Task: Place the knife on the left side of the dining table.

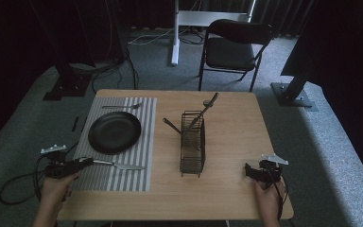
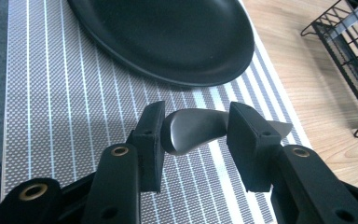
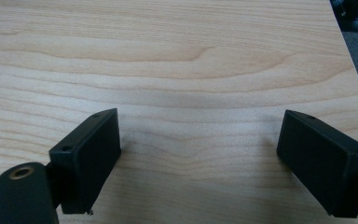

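Left tool (image 2: 193, 135): I see its black jaws parted to a moderate gap around the handle end of the knife (image 1: 118, 164). That end is smooth, dull grey metal, rounded and flared; it looks to touch the left pad, and I cannot tell whether the right pad meets it. The knife lies flat on the front strip of the placemat (image 1: 137, 142), blade toward the counter's middle.

Placemat: woven, grey with thin white stripes, rectangular. On it sits a matte black round plate (image 1: 114, 132) with a shallow rim; a fork (image 1: 123, 106) lies beyond the plate near the mat's far edge.

Wire caddy (image 1: 192, 142): black mesh, tall and narrow, at mid-counter, with dark utensils leaning out of its far end.

Right tool (image 3: 200, 154): wide, nothing between the pads, over bare pale wood grain near the counter's (image 1: 236, 142) front right corner.

Open room: bare wood between caddy and right edge, and along the front edge.

Hard to read: the plate's top is cut off in the left gripper view; the high view is dim, so the utensil types in the caddy are unclear.
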Tool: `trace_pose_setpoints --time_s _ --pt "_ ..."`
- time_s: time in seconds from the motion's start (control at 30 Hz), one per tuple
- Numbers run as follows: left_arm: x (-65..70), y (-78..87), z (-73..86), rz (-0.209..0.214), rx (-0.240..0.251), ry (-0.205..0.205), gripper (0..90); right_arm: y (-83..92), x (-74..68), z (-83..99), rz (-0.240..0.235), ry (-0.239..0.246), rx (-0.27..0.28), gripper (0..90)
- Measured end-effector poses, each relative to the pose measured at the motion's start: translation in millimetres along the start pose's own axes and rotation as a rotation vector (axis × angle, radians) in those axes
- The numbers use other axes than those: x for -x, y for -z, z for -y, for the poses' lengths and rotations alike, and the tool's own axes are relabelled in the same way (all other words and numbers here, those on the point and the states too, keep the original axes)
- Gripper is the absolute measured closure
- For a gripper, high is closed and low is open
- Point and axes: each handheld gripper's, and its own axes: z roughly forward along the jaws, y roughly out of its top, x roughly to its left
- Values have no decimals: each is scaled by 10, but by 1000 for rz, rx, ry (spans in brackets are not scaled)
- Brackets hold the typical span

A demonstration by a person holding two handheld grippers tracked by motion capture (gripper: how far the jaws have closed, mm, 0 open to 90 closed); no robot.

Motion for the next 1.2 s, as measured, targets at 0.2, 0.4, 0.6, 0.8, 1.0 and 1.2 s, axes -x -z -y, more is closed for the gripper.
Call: trace_pose_setpoints --time_s 0.2,0.4,0.6,0.8,1.0,1.2 --pt "-81 -48 42 5 -22 15 569 0 0 0 0 0 0 125" --pt "-125 -96 71 -14 -37 14 548 0 0 0 0 0 0 125" --pt "-176 -155 100 -33 -57 25 532 0 0 0 0 0 0 125" --pt "-196 -225 137 -68 -72 28 516 0 0 0 0 0 0 125" --pt "-215 -304 167 -96 -94 24 492 0 0 0 0 0 0 125" --pt "-198 -351 204 -134 -99 3 489 0 0 0 0 0 0 125"
